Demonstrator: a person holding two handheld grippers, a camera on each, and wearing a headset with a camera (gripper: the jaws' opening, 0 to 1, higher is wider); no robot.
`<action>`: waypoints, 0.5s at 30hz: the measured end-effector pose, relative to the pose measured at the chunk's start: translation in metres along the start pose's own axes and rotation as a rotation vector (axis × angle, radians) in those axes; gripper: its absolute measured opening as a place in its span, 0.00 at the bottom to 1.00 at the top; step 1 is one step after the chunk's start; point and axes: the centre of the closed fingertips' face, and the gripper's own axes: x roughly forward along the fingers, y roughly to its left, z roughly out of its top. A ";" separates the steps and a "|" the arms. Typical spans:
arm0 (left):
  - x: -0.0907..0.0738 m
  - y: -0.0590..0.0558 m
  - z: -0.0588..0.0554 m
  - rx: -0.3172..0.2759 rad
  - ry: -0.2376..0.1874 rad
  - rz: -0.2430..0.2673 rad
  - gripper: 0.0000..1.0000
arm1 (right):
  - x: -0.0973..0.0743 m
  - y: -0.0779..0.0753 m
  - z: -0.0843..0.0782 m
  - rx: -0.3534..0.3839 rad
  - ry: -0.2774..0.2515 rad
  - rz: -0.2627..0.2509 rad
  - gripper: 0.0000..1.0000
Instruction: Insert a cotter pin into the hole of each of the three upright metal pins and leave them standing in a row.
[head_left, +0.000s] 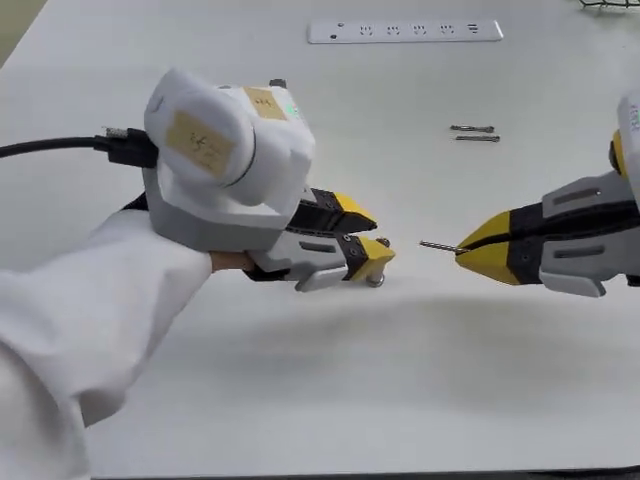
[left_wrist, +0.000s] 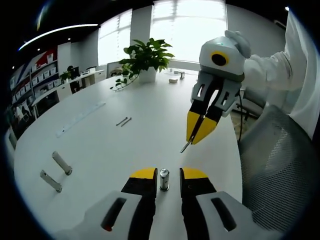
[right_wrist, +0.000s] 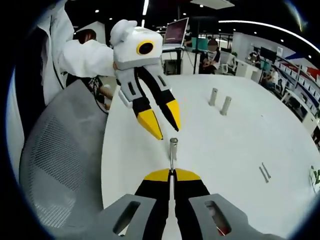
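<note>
Left gripper (right_wrist: 167, 131): its fingers were spread apart, one on each side of the near metal pin (left_wrist: 164, 179). In the left gripper view a gap showed on both sides, so I judged it bracketed rather than squeezed.
Near metal pin: it stood upright on the white counter (head_left: 300, 380), low centre in the left gripper view. Its hole could not be made out.
Right gripper (head_left: 468, 250): its fingers were clenched on a cotter pin (head_left: 438, 245). The free end pointed toward the near metal pin, close but apart from it.
Progress: the first insertion looked to be in hand and not yet made. No cotter showed in any of the metal pins.
Other metal pins (right_wrist: 220, 101): these two stood upright side by side, upper right of centre in the right gripper view, well apart from the near one. Both looked bare, though they were small in the frame.
Spare cotter pins (head_left: 474, 133): two lay loose and side by side on the counter, upper right of the head view. That suggested two more insertions were left, and then lining up all three.
Near edge: the counter's curved rim passed near the near metal pin, with a mesh chair (right_wrist: 55, 175) beyond it, so I judged less margin on that side.
Open room: bare counter stretched between the grippers and the spare cotter pins.
Far end: a power strip (head_left: 405, 31) lay at the top of the head view, and a potted plant (left_wrist: 145, 57) stood farther off. Both were well clear of the work.
</note>
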 end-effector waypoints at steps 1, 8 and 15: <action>0.001 0.000 -0.001 0.000 0.004 -0.001 0.15 | 0.001 0.000 0.000 0.000 0.001 0.001 0.00; 0.010 0.003 -0.009 0.016 0.054 -0.023 0.15 | 0.011 -0.004 -0.006 -0.002 0.013 0.023 0.00; 0.014 0.003 -0.014 0.026 0.086 -0.044 0.10 | 0.019 -0.006 -0.006 -0.011 0.016 0.042 0.00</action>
